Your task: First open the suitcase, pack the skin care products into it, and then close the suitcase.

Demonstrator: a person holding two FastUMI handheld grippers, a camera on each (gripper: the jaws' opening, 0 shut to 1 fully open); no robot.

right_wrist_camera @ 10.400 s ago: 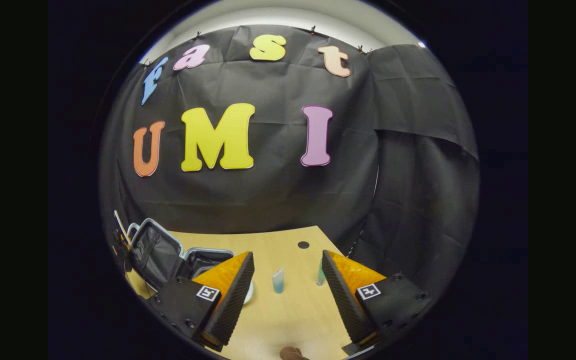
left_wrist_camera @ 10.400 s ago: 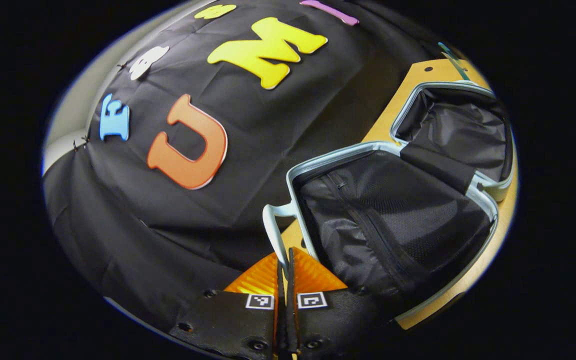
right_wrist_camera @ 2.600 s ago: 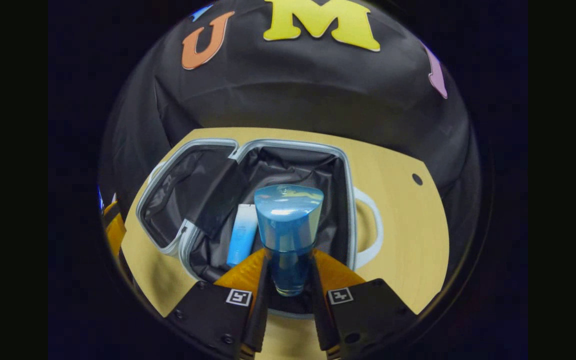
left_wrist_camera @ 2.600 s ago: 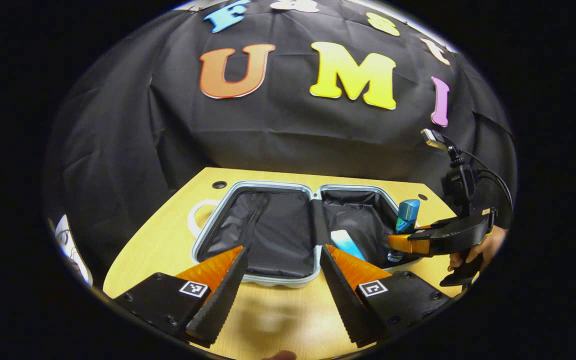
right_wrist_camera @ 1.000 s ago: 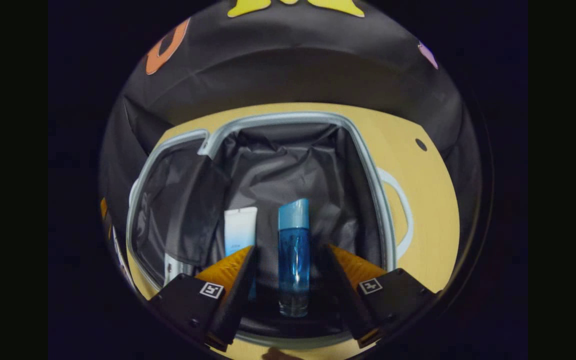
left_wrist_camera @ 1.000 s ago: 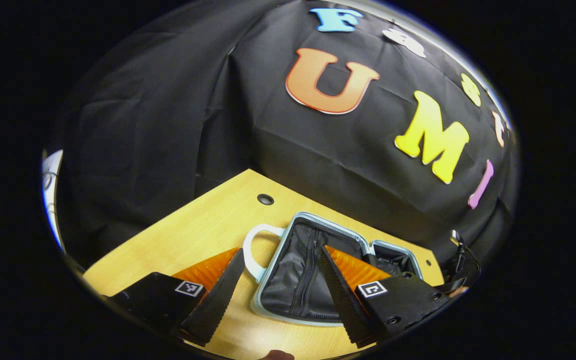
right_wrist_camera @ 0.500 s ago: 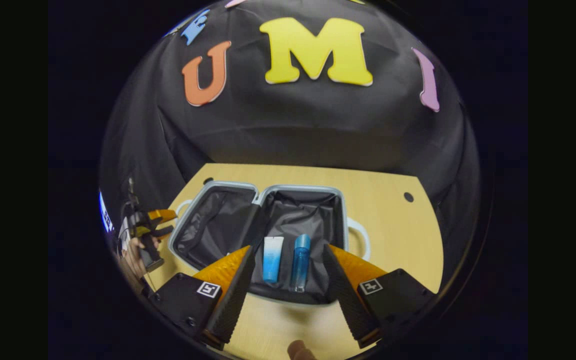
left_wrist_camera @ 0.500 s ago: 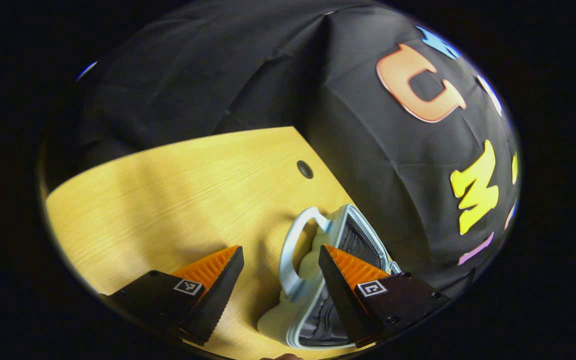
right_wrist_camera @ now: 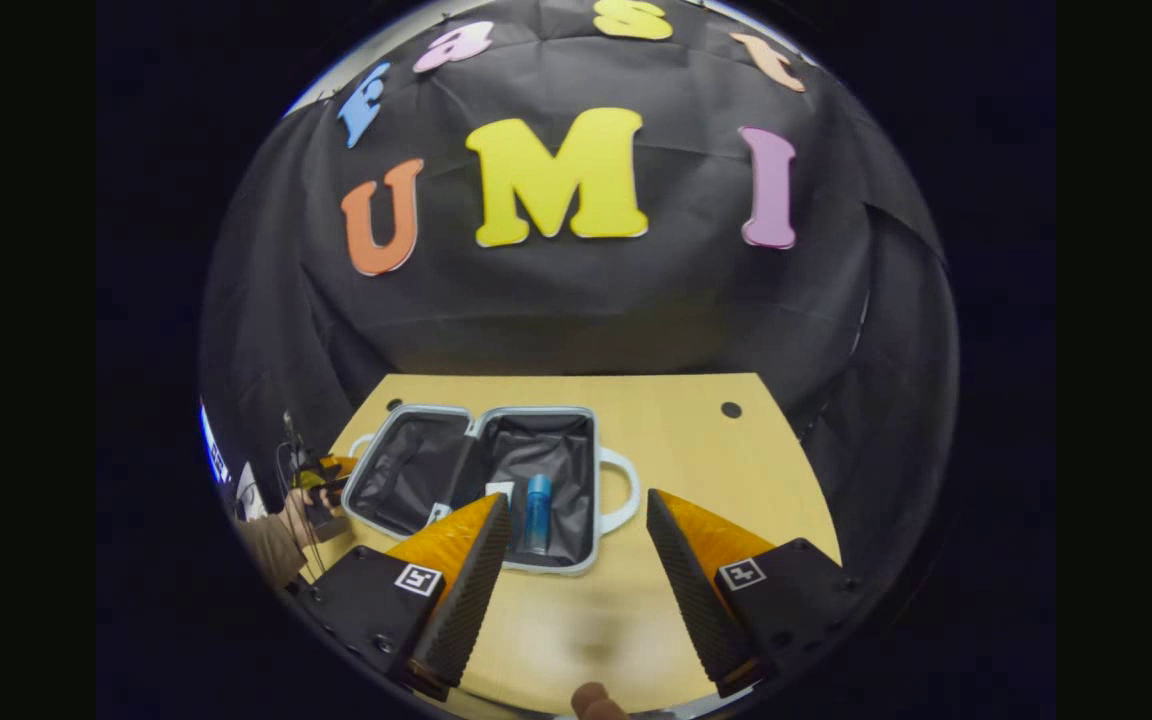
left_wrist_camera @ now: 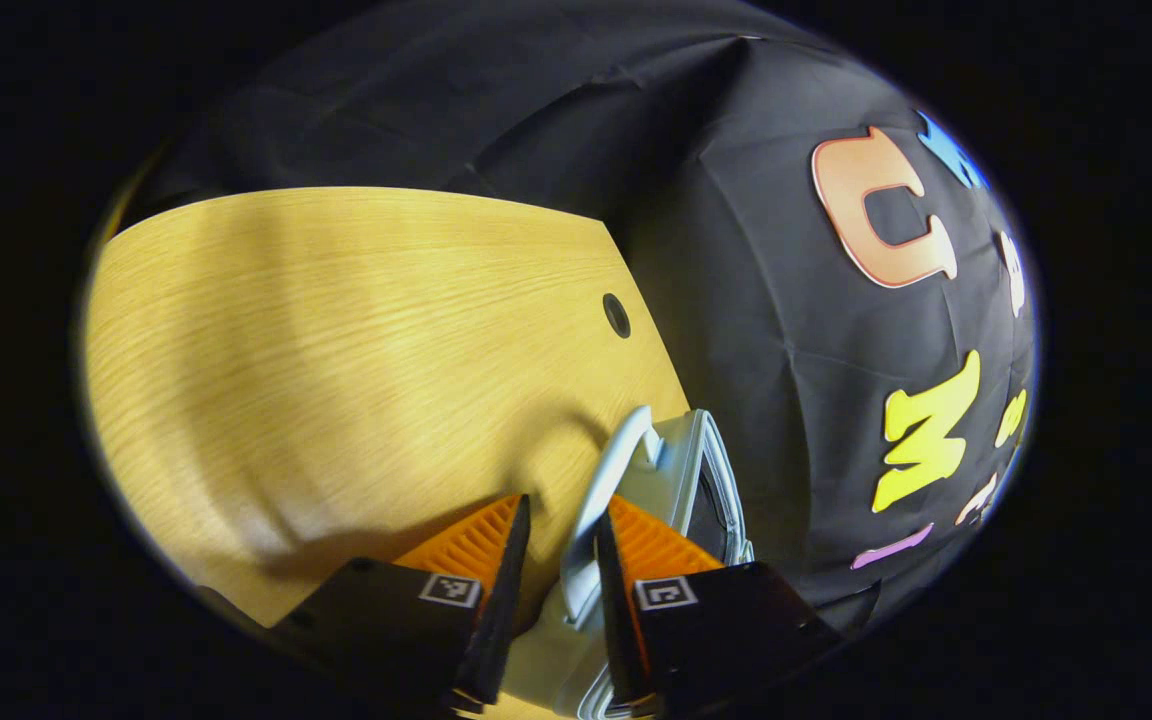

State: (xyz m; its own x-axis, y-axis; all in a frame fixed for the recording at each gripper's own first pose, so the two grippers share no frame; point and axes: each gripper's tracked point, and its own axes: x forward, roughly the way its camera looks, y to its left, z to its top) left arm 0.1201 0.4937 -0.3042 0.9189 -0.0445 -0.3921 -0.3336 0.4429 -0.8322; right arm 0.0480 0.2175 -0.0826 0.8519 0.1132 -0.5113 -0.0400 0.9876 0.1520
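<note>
fingers of the left gripper [left_wrist_camera: 558, 560] sit narrowly apart around the suitcase's pale looped handle [left_wrist_camera: 604, 500], not clearly pinching it. right gripper [right_wrist_camera: 576, 560] hangs wide open, holding nothing, above the wooden table [right_wrist_camera: 676, 440]. suitcase [right_wrist_camera: 481, 480] lies open, dark-lined, with a blue bottle [right_wrist_camera: 537, 512] and white tube [right_wrist_camera: 499, 490] inside.

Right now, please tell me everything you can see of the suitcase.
The suitcase is small, with a pale hard-looking shell, a light rim and dark fabric lining. It lies open and flat on the wooden table, its two halves side by side, each with a loop handle on its outer edge. A blue bottle and a white tube lie in the right half. The left gripper straddles the left half's handle, fingers not fully closed.
</note>
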